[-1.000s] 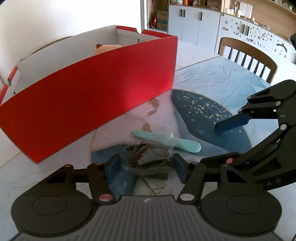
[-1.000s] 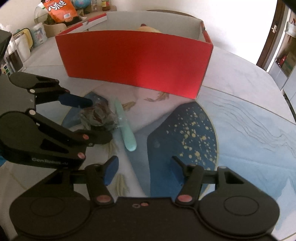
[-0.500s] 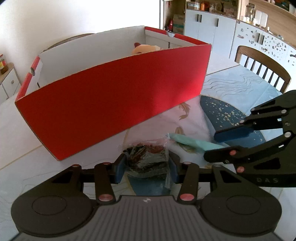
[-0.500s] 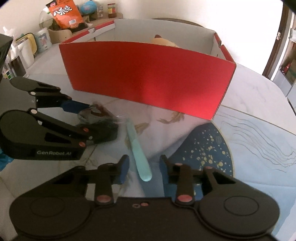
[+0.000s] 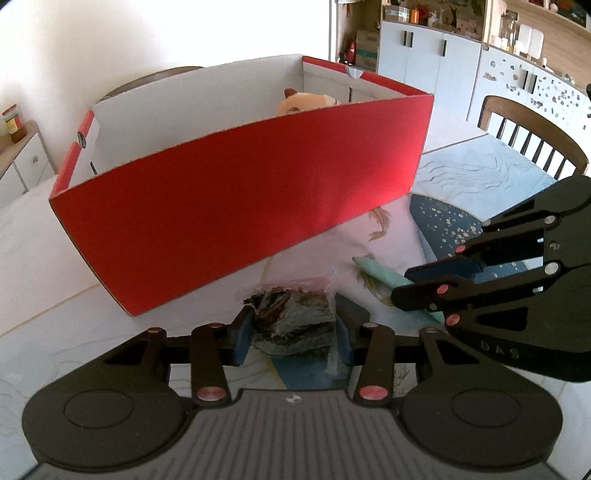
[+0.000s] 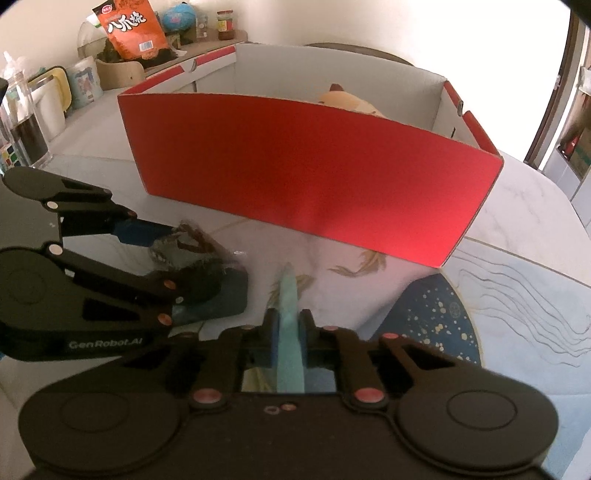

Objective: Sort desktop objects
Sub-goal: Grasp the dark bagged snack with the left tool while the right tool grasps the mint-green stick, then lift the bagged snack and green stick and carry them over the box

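Observation:
My left gripper (image 5: 291, 334) is shut on a clear plastic packet of dark snack pieces (image 5: 291, 317) and holds it just above the table. My right gripper (image 6: 288, 332) is shut on a long mint-green stick (image 6: 290, 325), which points toward the red box. The red cardboard box (image 5: 236, 206), white inside, stands just beyond both grippers; it also shows in the right wrist view (image 6: 314, 184). A tan plush toy (image 5: 303, 101) lies inside it. Each gripper shows in the other's view, the right one (image 5: 436, 280) and the left one (image 6: 177, 258).
A tablecloth with a dark blue speckled patch (image 6: 436, 321) covers the table. A wooden chair (image 5: 532, 136) stands at the far right. A glass jar (image 6: 22, 122), an orange snack bag (image 6: 133, 29) and other items stand at the back left in the right wrist view.
Both grippers closed: the left on the snack packet, the right on the mint-green stick. Both have moved closer to the red box and the packet is lifted slightly.

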